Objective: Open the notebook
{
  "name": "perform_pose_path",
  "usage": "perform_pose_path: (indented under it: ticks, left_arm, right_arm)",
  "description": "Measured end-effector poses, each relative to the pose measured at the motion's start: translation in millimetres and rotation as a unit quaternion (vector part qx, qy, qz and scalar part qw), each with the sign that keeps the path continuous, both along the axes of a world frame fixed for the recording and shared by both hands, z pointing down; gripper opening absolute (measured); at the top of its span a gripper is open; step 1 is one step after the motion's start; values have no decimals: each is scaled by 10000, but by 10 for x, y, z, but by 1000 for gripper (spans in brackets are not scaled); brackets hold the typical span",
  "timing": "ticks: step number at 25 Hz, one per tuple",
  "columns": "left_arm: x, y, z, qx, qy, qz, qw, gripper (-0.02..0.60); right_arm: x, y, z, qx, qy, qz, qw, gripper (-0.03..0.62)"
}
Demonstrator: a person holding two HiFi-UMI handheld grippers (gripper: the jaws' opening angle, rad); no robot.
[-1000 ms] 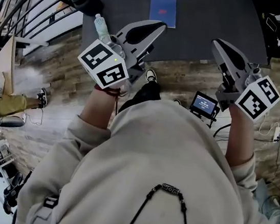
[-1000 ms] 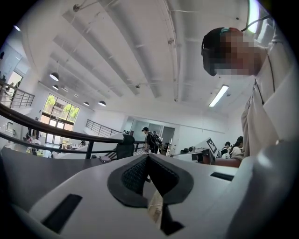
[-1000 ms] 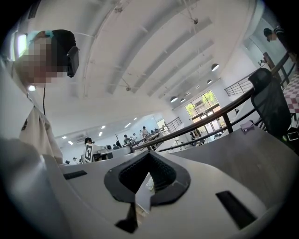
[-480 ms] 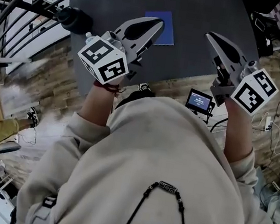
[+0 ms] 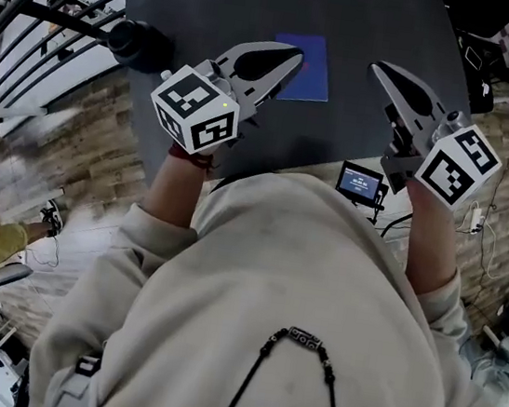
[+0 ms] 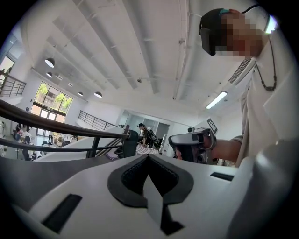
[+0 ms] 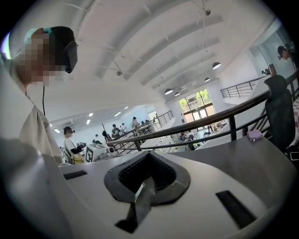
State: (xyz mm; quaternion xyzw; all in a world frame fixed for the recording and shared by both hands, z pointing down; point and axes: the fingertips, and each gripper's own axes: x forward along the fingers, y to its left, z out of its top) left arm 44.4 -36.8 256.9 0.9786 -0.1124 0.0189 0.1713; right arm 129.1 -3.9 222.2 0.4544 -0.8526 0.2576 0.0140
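A closed blue notebook (image 5: pixel 307 72) lies flat on the dark table (image 5: pixel 375 17). My left gripper (image 5: pixel 295 56) hovers just left of the notebook, with its tip over the left edge. It is shut and holds nothing. My right gripper (image 5: pixel 376 68) is off to the right of the notebook with bare table between them, also shut and empty. In the left gripper view the jaws (image 6: pixel 148 157) meet with nothing between them. The right gripper view shows the same closed jaws (image 7: pixel 148 155). Neither gripper view shows the notebook.
A black chair back (image 5: pixel 138 43) stands at the table's left edge beside a curved metal railing (image 5: pixel 36 17). A small lit screen (image 5: pixel 362 183) hangs below the near table edge. A small purple object (image 7: pixel 254 135) sits farther along the table. Other people stand in the hall beyond.
Both grippers have moved forward from the table's near edge to over the tabletop. The notebook now lies right at the left gripper's tip. Both jaws stayed shut.
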Motion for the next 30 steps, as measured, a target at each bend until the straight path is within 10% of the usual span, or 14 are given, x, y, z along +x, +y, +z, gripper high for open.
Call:
perform_pose_path:
  ticks: [30]
  left_arm:
    - [-179,-911,436,-366,-1044,-1112,9876,3]
  right_arm:
    - [194,-1354,733,-213,-75,-919,9955,17]
